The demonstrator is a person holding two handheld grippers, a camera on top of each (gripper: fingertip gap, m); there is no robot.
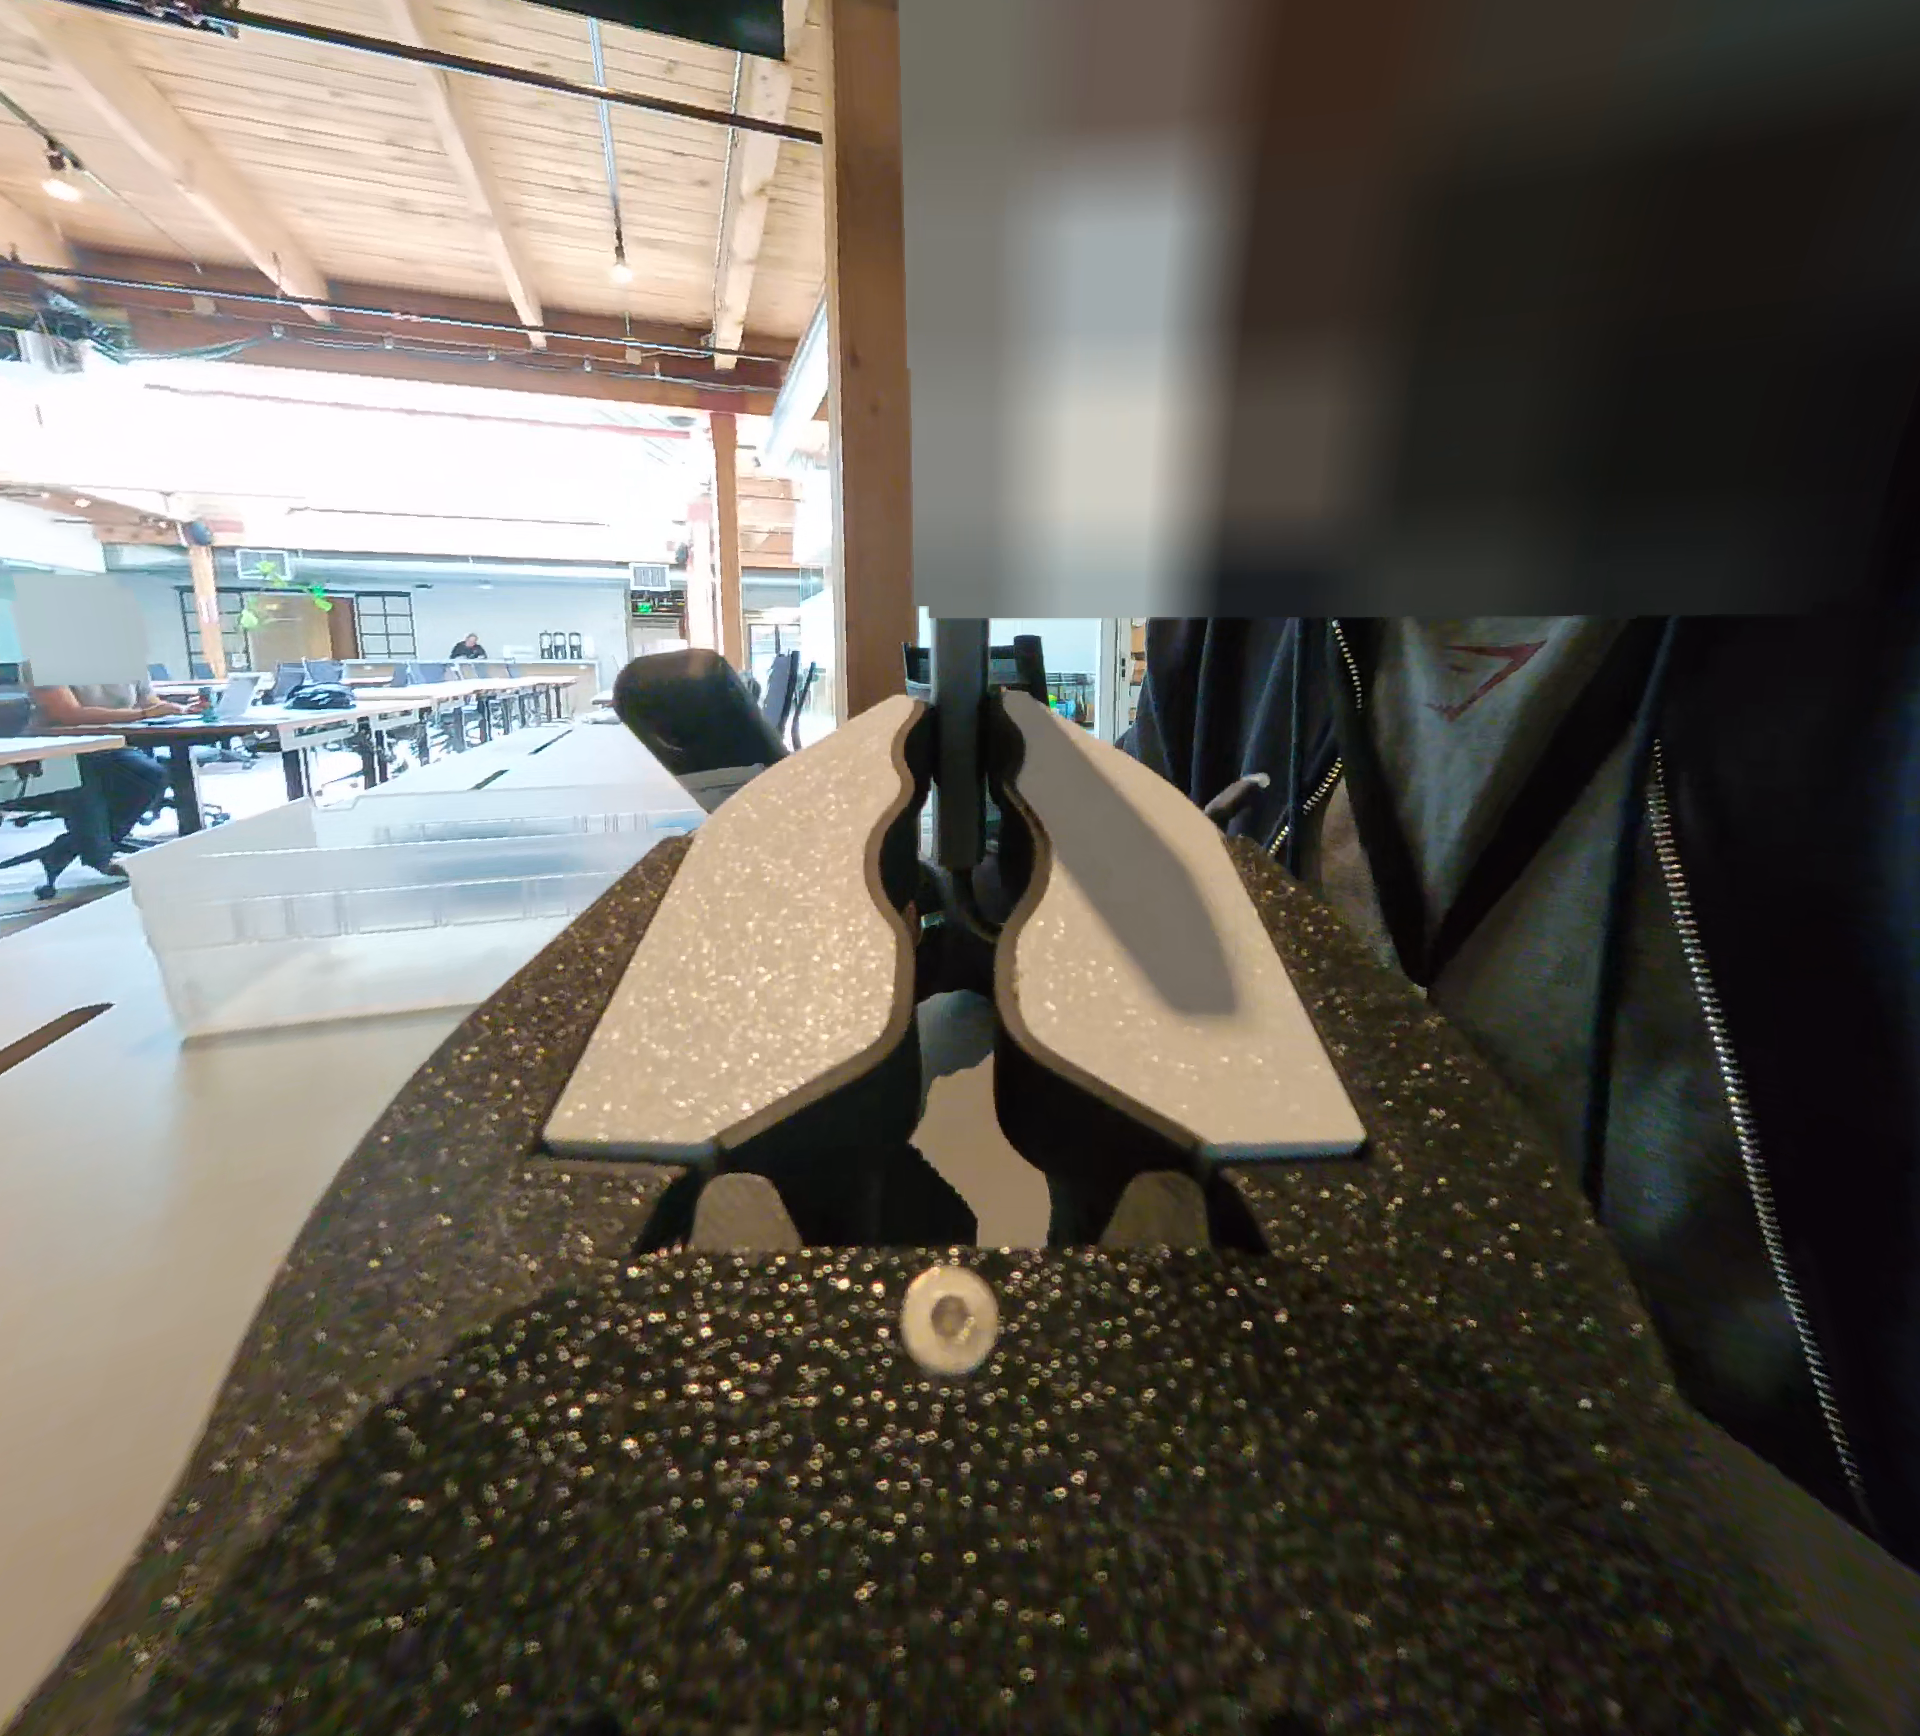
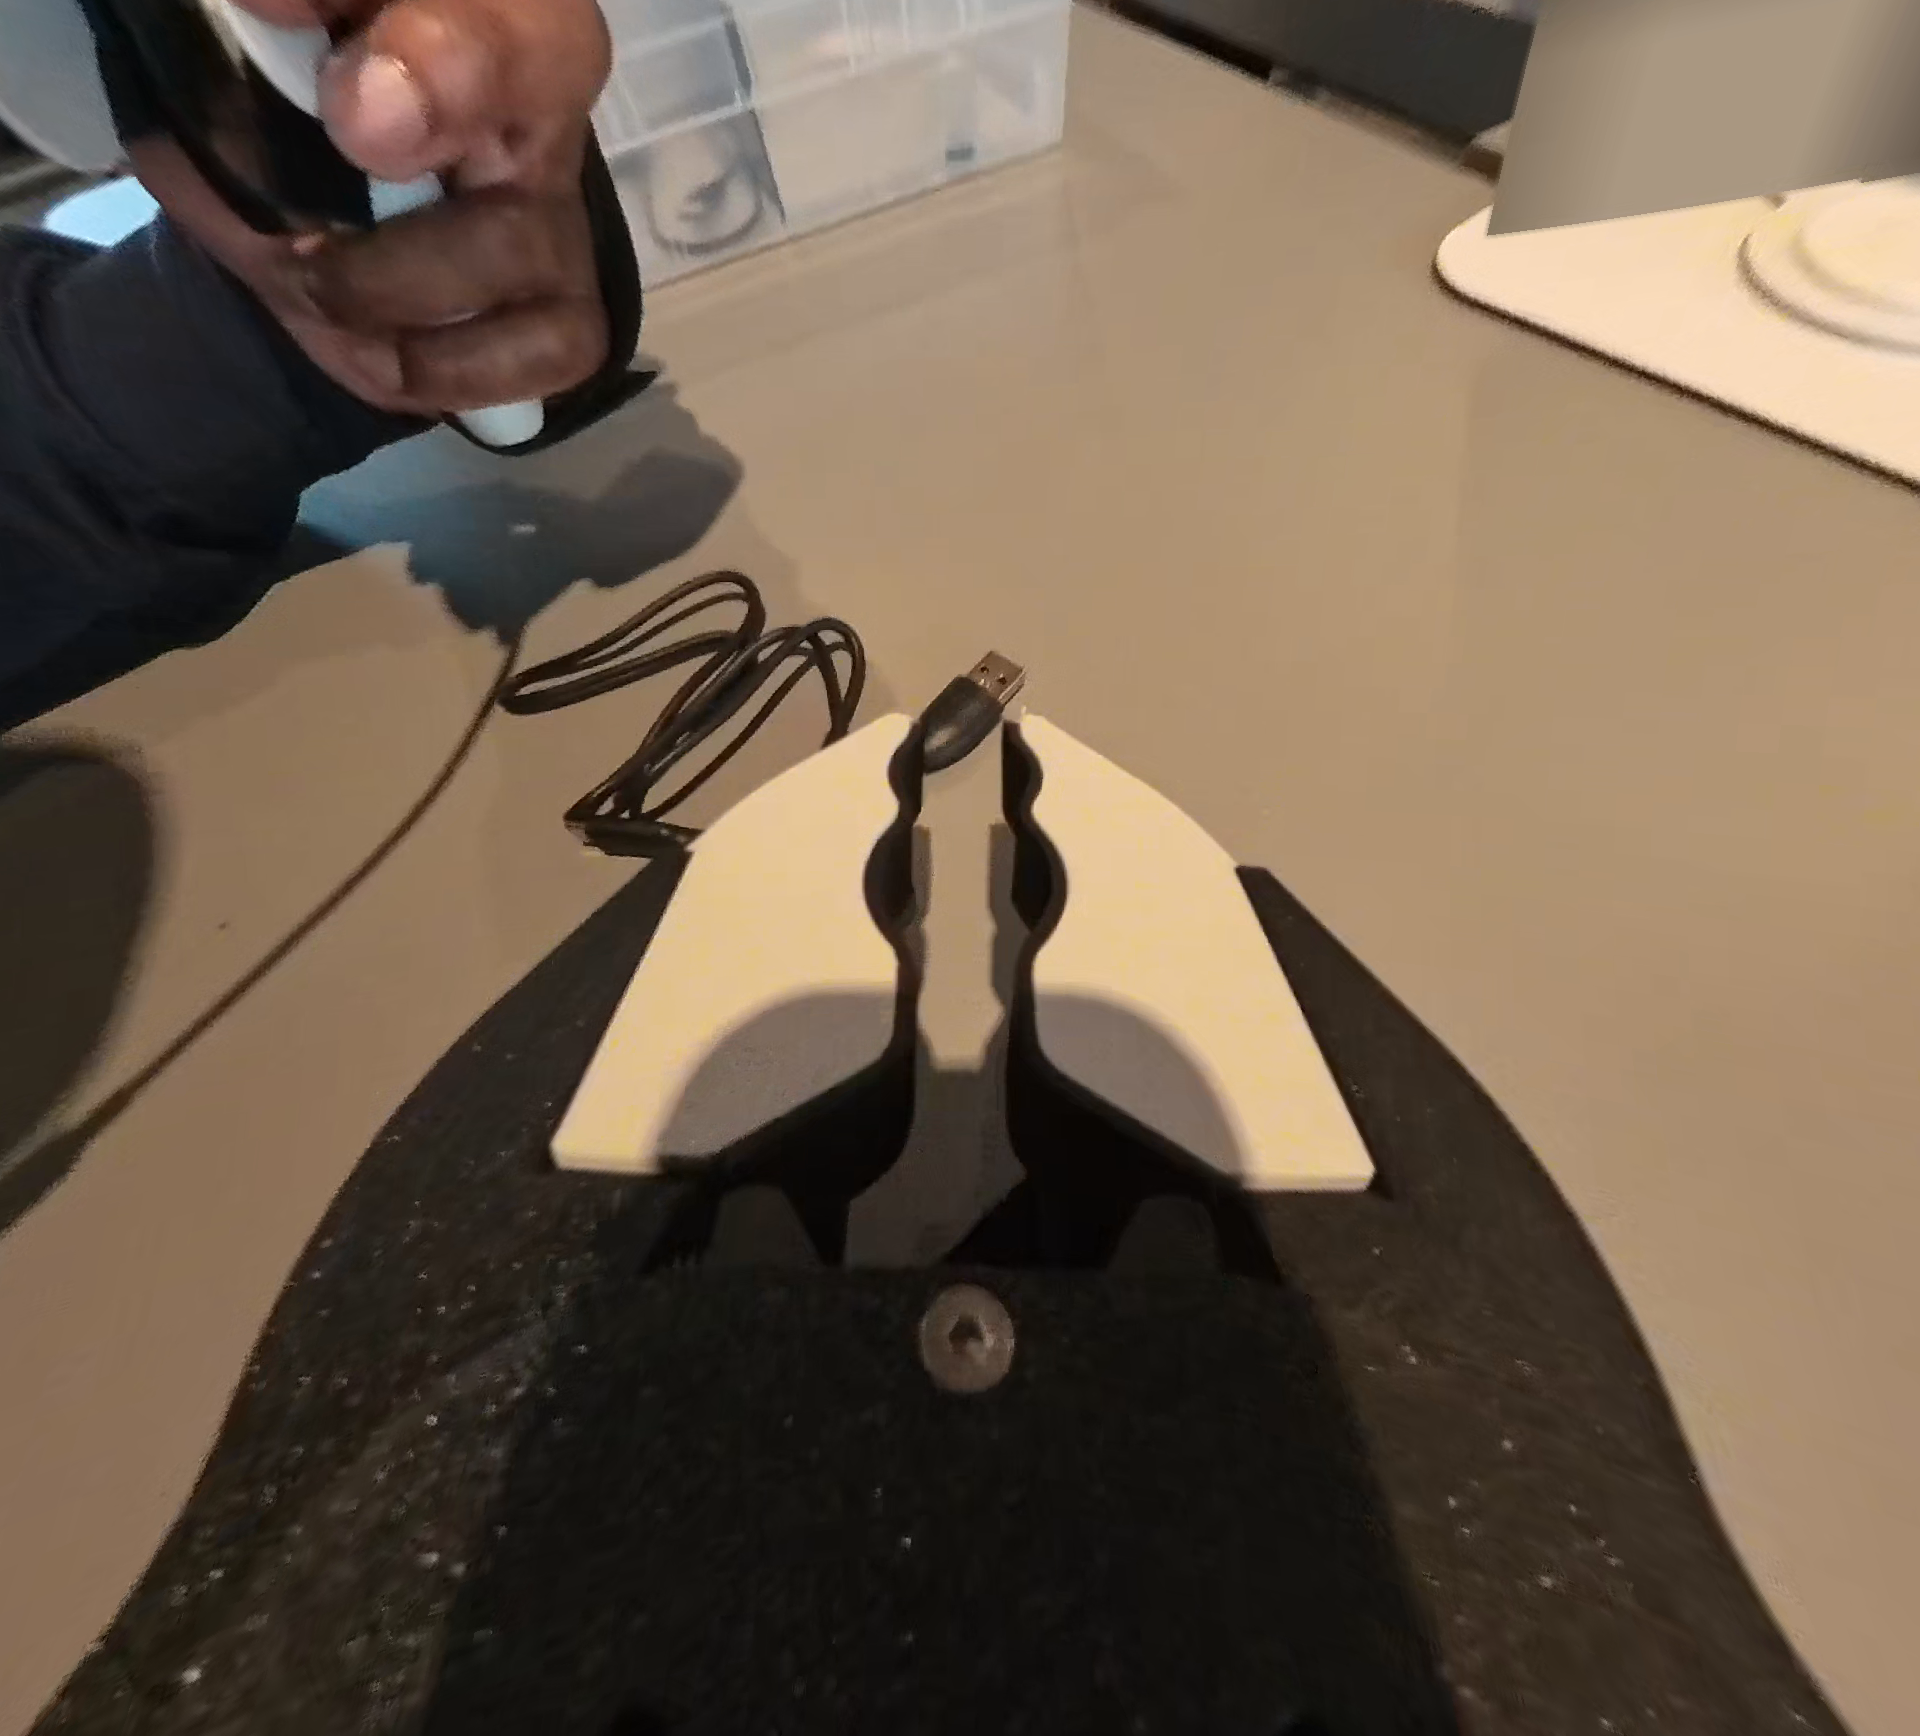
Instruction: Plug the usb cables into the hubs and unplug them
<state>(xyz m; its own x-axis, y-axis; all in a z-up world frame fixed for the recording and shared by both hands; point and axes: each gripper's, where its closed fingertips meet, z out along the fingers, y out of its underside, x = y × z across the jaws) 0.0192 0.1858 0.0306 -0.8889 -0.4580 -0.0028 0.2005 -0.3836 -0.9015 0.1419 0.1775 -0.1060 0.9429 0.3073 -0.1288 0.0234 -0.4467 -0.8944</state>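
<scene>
My left gripper [image 1: 961,730] is lifted off the table and shut on a slim dark hub [image 1: 958,751], which stands upright between the fingertips with a short cable below it. In the right wrist view a black USB cable [image 2: 707,678] lies coiled on the grey table [image 2: 1195,543]. Its plug [image 2: 977,699] points away to the right, just at my right gripper's [image 2: 961,730] fingertips. The right gripper is low over the table, its jaws a narrow gap apart with bare table showing between them.
A clear plastic bin with dividers [image 2: 831,24] stands at the back of the table; it also shows in the left wrist view [image 1: 395,886]. A white monitor base [image 2: 1662,315] is at the right. A hand [image 2: 416,180] holds the other gripper's handle at upper left. A person's jacket [image 1: 1558,959] fills the right. Spacing between my two grippers at the tips: around 20 cm.
</scene>
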